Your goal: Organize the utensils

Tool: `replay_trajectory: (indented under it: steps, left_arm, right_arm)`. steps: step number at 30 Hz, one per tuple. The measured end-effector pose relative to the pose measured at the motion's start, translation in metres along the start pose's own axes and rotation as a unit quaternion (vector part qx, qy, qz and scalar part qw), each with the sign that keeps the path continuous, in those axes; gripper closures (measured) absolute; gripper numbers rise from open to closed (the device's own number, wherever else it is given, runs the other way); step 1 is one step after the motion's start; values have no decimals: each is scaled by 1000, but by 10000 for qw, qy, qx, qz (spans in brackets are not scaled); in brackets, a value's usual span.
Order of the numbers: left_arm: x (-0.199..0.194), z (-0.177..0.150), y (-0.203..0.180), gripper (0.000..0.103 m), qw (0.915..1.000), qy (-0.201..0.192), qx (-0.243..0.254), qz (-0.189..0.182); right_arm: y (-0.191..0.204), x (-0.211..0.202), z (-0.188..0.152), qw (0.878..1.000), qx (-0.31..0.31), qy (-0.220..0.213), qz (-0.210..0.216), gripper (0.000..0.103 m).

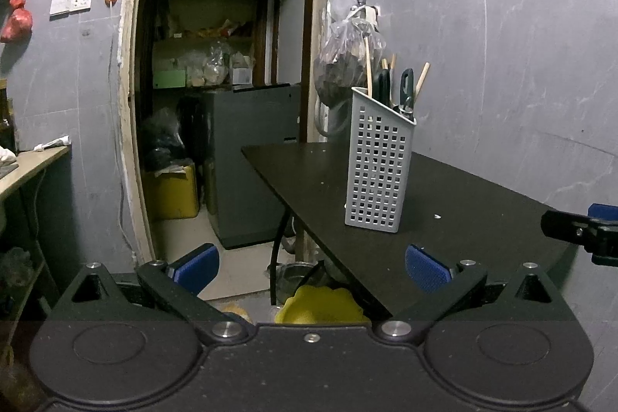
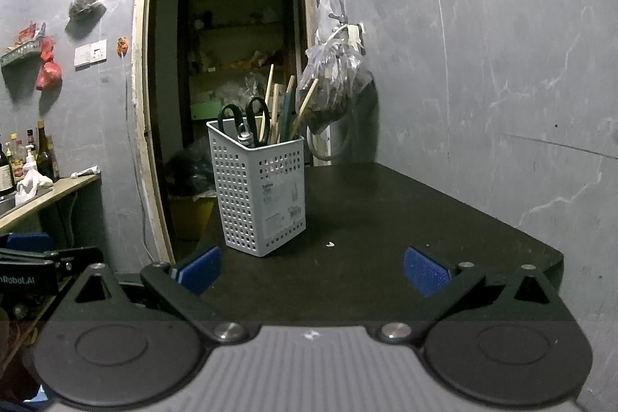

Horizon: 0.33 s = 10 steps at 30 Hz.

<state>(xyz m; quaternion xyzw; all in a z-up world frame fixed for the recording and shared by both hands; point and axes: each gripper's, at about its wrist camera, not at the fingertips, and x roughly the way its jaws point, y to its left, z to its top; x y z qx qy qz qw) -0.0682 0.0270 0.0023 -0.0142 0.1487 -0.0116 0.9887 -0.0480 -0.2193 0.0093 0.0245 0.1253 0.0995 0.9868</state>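
Utensil holder (image 2: 259,192) of pale grey plastic, tall and square in section, its walls perforated in a regular grid of small square holes; a printed label covers part of the face turned toward the right wrist camera. It stands upright on the black table (image 2: 405,219), near the table's left edge and short of its far edge. Inside, standing on end: black-handled scissors (image 2: 247,116) with loop handles uppermost, several slim wooden chopsticks (image 2: 268,103) leaning at slight angles, a dark green flat handle, and a small metal piece whose kind cannot be told. The table top is matt, dark and smooth, with a rounded near-right corner and a few pale crumbs near the holder's base.

Left gripper (image 1: 311,267), seen from its own camera, hovers beyond the table's left edge, fingers spread wide, blue ribbed pads (image 1: 426,271) bare and holding nothing. Right gripper (image 2: 312,269) hovers over the table's near edge, likewise spread wide and empty, the holder ahead and left of centre between its fingers, well apart from them.

Behind: a clear plastic bag (image 2: 334,83) of dark contents hanging from a wall hook beside a doorway (image 2: 228,64), grey marbled wall panels, and glass bottles (image 2: 23,161) on a pale side counter at left.
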Motion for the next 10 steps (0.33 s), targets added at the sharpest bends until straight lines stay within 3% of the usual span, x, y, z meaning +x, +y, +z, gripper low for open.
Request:
replay_trajectory:
  steps: [10]
  left_arm:
    - [24,1,3,1,9995,320,-23,-12]
  right_arm:
    - [-4,19,1,9998,63,183,-10,0]
